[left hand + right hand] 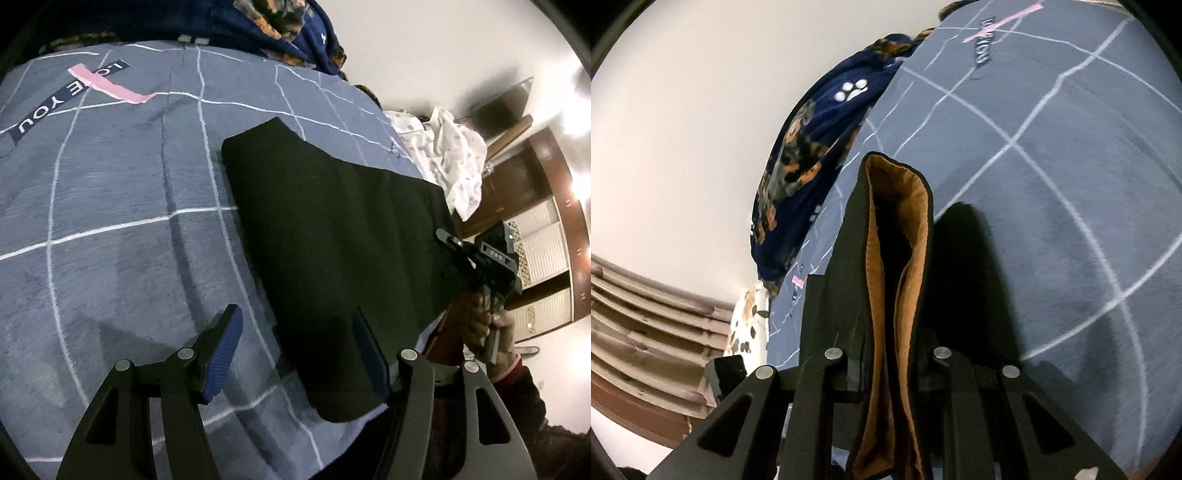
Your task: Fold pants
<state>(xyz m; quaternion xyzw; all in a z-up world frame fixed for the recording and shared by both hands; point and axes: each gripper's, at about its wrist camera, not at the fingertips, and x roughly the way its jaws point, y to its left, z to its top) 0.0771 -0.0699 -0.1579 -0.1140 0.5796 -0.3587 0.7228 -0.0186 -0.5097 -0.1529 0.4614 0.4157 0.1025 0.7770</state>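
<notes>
Right gripper was clamped on the pants waistband, tan lining facing its camera, likely lifting that end to fold. Left gripper was spread wide, one finger over the hem. Pants lay on the grey bedspread. No containers seen.

Pants: black, lying flat on the bed, running from far centre to near right.
Bed: grey-blue cover with white grid lines.
Left gripper: jaws wide apart, right pad over the pants' near end.
Right gripper: at the pants' right edge, hand-held.
</notes>
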